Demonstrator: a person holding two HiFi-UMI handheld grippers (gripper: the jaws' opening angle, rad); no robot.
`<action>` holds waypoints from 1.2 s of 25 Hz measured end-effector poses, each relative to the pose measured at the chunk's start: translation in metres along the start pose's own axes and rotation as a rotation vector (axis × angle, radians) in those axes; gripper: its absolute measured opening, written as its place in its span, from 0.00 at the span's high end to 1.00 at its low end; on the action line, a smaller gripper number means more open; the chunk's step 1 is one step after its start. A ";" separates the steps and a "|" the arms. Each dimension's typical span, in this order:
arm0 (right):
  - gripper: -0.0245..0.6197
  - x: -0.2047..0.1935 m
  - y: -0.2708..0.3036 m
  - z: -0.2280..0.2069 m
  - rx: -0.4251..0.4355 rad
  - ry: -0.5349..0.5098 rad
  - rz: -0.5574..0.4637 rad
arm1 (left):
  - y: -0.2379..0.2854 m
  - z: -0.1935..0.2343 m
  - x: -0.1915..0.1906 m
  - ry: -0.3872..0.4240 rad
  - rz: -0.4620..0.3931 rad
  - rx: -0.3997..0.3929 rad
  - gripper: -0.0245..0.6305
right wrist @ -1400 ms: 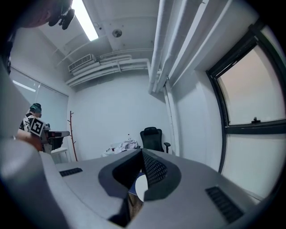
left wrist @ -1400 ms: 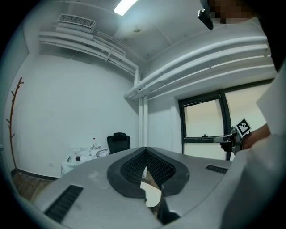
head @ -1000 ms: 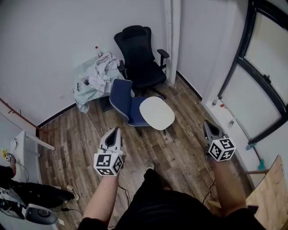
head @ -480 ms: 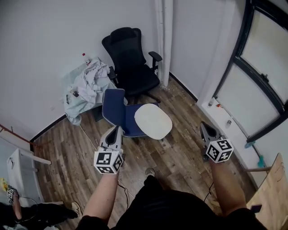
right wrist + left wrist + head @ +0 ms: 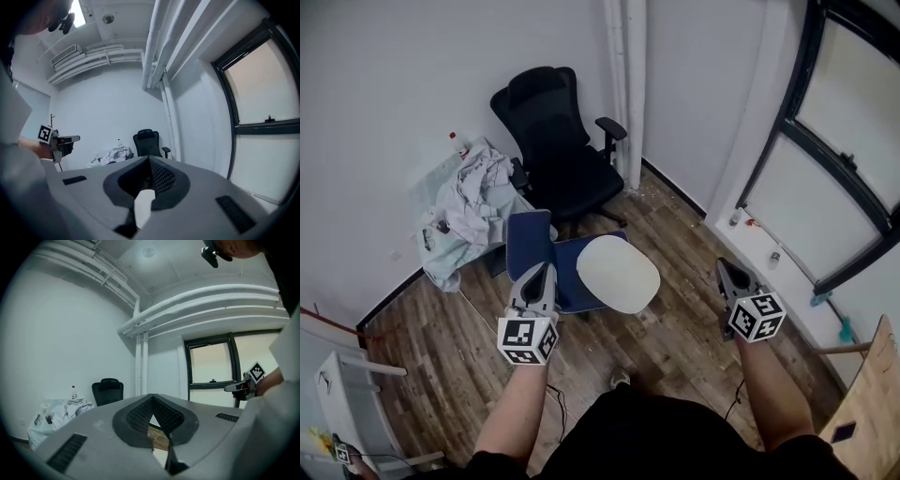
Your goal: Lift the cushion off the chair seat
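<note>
A white oval cushion [image 5: 619, 273] lies on the seat of a blue chair [image 5: 530, 239] in the head view. My left gripper [image 5: 546, 270] is shut and empty; its tip shows over the chair's near left edge, just left of the cushion. My right gripper [image 5: 722, 267] is shut too and holds nothing; it is off to the cushion's right, apart from it, over the wooden floor. In the left gripper view the left gripper's [image 5: 151, 401] jaws meet, and the right gripper [image 5: 246, 385] shows at the right edge.
A black office chair [image 5: 553, 141] stands in the corner behind the blue chair. A pile of clothes [image 5: 473, 192] lies on a low table to its left. White pipes [image 5: 623, 84] run up the corner. A black-framed window [image 5: 825, 169] lines the right wall.
Both grippers have come closer to the blue chair; the chair and cushion now show lower and nearer in the head view. Both jaws stay shut.
</note>
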State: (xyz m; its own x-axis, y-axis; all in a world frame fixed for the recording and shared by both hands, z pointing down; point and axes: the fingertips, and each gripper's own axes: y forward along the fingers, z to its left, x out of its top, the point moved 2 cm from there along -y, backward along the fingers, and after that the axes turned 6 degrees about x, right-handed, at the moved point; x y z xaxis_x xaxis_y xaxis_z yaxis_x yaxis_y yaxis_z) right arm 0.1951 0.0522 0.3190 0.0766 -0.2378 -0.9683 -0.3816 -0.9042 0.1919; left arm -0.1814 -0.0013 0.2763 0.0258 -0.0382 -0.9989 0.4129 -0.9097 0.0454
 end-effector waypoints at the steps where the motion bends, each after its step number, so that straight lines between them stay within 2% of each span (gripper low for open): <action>1: 0.95 -0.001 0.007 -0.001 -0.004 0.000 0.004 | 0.006 0.003 -0.001 0.001 -0.001 -0.006 0.96; 7: 0.95 0.001 0.050 0.000 -0.021 0.006 0.014 | 0.044 0.035 -0.005 -0.008 -0.010 -0.022 0.96; 14: 0.95 0.004 0.087 0.008 -0.012 -0.037 0.015 | 0.082 0.057 -0.004 -0.022 -0.030 -0.039 0.96; 21: 0.95 -0.034 0.129 -0.013 0.031 0.008 0.103 | 0.116 0.056 -0.052 -0.057 0.044 -0.017 0.96; 24: 0.95 -0.050 0.152 -0.027 0.043 0.022 0.098 | 0.132 0.057 -0.078 -0.041 0.088 0.022 0.96; 27: 0.95 -0.069 0.166 -0.041 0.012 0.048 0.075 | 0.138 0.056 -0.106 -0.015 0.154 0.053 0.96; 30: 0.95 -0.082 0.188 -0.054 0.030 0.070 0.094 | 0.149 0.054 -0.118 -0.013 0.169 0.065 0.96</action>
State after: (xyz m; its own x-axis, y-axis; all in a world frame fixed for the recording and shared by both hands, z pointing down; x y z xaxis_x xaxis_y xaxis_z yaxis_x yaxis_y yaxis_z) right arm 0.1674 -0.1171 0.4436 0.1030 -0.3463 -0.9325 -0.4172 -0.8660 0.2755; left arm -0.1718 -0.1543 0.4010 0.0778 -0.1979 -0.9771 0.3436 -0.9147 0.2126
